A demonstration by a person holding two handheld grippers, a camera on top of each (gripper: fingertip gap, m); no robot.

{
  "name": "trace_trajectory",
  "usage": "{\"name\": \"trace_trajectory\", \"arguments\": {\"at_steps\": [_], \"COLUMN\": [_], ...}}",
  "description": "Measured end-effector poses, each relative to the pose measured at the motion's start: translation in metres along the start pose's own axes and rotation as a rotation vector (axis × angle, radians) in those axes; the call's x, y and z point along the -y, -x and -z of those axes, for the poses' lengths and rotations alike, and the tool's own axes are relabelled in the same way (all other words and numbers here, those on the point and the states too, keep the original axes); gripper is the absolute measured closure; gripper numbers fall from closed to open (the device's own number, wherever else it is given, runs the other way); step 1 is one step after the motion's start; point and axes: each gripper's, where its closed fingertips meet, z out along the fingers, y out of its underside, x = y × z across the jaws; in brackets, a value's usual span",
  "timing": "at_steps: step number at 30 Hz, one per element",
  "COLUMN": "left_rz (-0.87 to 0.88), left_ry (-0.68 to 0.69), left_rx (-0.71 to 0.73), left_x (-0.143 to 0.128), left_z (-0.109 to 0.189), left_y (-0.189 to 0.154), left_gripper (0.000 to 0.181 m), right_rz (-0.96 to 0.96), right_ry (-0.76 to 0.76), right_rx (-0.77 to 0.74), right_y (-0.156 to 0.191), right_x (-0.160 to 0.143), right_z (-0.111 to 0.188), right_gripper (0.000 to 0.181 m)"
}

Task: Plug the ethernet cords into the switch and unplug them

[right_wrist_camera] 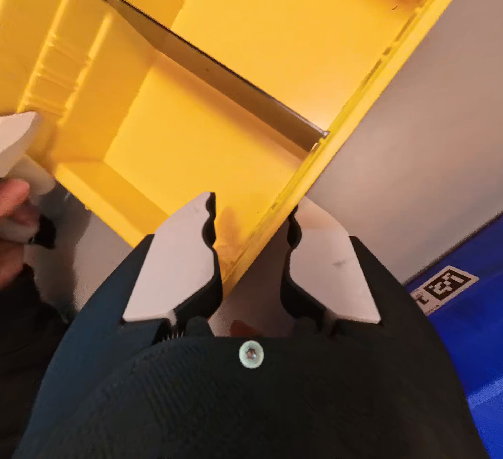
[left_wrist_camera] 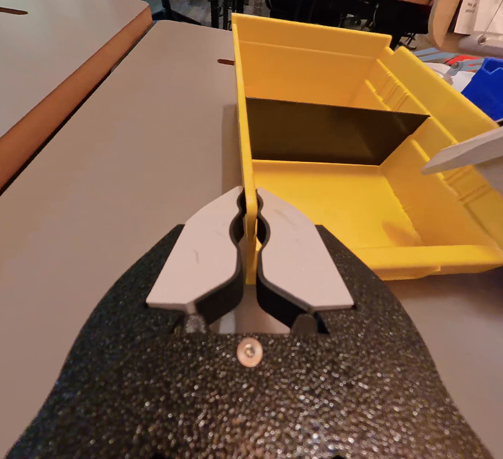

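No ethernet cord or switch shows in either view. A yellow bin (left_wrist_camera: 299, 64) stands on the grey table (left_wrist_camera: 136, 173), split by a black divider (left_wrist_camera: 326, 133), and both compartments look empty. My left gripper (left_wrist_camera: 249, 192) is shut on the bin's left wall near its front corner. My right gripper (right_wrist_camera: 253, 201) is open, one finger on each side of the bin's right wall (right_wrist_camera: 340, 124). One of its fingers (left_wrist_camera: 462, 154) shows at the right edge of the left wrist view. The left gripper (right_wrist_camera: 21, 133) and a hand (right_wrist_camera: 13, 214) show at the bin's far side.
A blue bin (right_wrist_camera: 462, 337) with a black-and-white marker tag (right_wrist_camera: 446, 290) sits just right of the yellow bin; it also shows in the left wrist view (left_wrist_camera: 487, 86). A second table (left_wrist_camera: 54, 51) stands to the left. Desks and chairs stand behind.
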Motion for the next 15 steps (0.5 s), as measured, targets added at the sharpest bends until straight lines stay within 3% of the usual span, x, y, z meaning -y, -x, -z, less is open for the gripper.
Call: {"name": "trace_trajectory", "arguments": {"at_steps": [1, 4, 7, 11, 15], "left_rz": [-0.014, -0.005, -0.064, -0.189, -0.269], "left_ry": [0.004, -0.006, -0.089, -0.329, -0.519], "left_rx": [0.011, 0.021, 0.066, 0.156, 0.144], "left_x": [0.000, 0.006, 0.034, 0.102, 0.135], "left_z": [0.000, 0.000, 0.014, 0.064, 0.099], "left_y": [0.000, -0.005, -0.022, -0.075, -0.172], "left_gripper": [0.179, 0.179, 0.179, 0.177, 0.176], "right_rz": [-0.026, -0.086, -0.114, -0.032, 0.059], "right_ry": [-0.012, -0.035, -0.153, -0.416, -0.572], "right_rx": [-0.018, -0.063, -0.034, -0.004, -0.209], "right_y": [-0.003, -0.017, -0.025, -0.034, -0.089], "right_x": [0.002, 0.004, 0.018, 0.045, 0.022], "right_z": [0.000, 0.001, 0.026, 0.123, 0.237], "right_gripper": [0.137, 0.153, 0.164, 0.171, 0.174]}}
